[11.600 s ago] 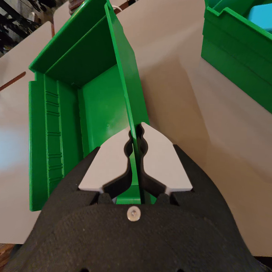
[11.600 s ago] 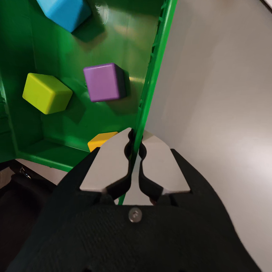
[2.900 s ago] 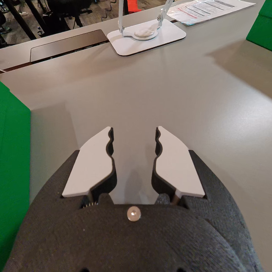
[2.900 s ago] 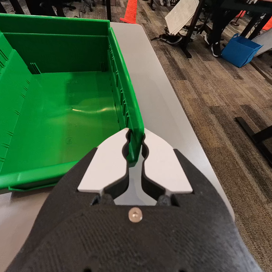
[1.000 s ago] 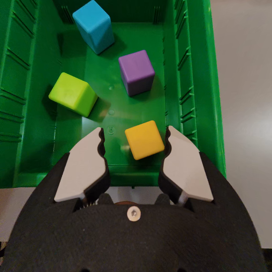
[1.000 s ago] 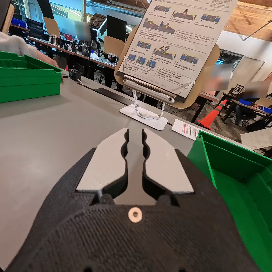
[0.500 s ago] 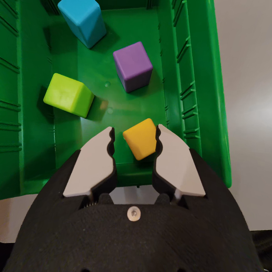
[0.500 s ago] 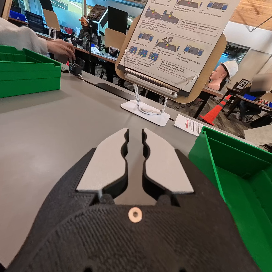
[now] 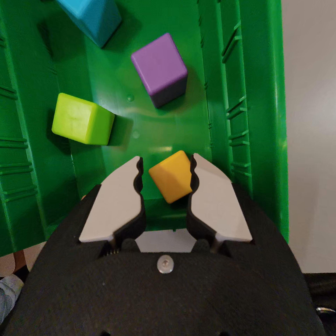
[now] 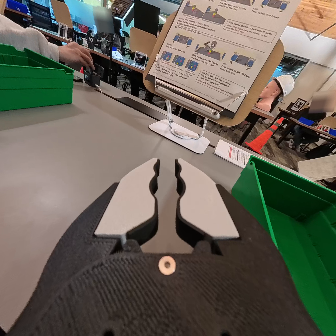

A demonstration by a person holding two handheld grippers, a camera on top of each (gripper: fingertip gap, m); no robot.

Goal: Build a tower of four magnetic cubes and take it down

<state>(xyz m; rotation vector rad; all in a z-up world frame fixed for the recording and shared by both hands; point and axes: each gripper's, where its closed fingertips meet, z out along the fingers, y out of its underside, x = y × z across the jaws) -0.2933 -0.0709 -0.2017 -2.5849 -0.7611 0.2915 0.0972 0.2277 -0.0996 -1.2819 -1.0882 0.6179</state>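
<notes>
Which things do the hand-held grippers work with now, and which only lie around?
In play: left hand-held gripper astride the yellow cube, inside a green bin.
Lying around: purple cube, lime cube, blue cube, second green bin, document stand.

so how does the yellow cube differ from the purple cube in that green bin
The yellow plastic cube sits between the left gripper's jaws, touching the right one, near the green plastic bin's front wall. The purple plastic cube stands free, farther back. Yellow looks tipped on an edge; purple rests flat. Both are similar rounded cubes.
</notes>
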